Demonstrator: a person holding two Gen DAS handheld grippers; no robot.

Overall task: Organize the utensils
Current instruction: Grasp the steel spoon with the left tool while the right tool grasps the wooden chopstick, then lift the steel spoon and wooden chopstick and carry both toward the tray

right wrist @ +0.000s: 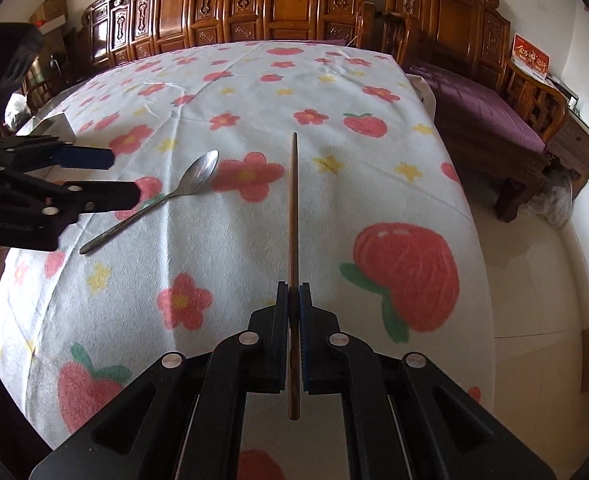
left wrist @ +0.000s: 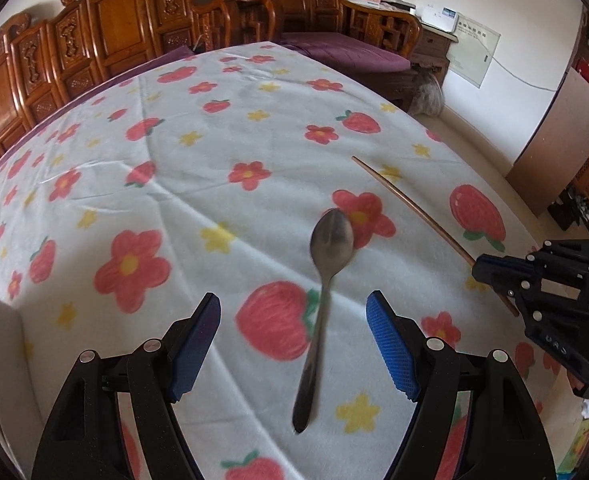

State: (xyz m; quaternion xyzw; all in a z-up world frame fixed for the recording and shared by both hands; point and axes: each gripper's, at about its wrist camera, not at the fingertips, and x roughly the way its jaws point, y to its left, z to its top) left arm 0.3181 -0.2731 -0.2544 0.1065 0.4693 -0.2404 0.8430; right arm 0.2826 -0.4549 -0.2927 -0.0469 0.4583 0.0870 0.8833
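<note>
While unheld, spoon [left wrist: 326, 300] between left hand-held gripper [left wrist: 294, 344] fingers.

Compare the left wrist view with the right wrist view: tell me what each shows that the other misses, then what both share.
Only the left wrist view shows the left gripper from behind, its jaws open with the spoon lying between them, untouched, and the cream floor beyond the table's right edge.

Only the right wrist view shows the right gripper from behind, shut on the chopstick, and a small silver box at the table's left edge.

Both show the spoon, the chopstick, the flowered tablecloth, each other's gripper from the side, and the carved wooden furniture behind.
</note>
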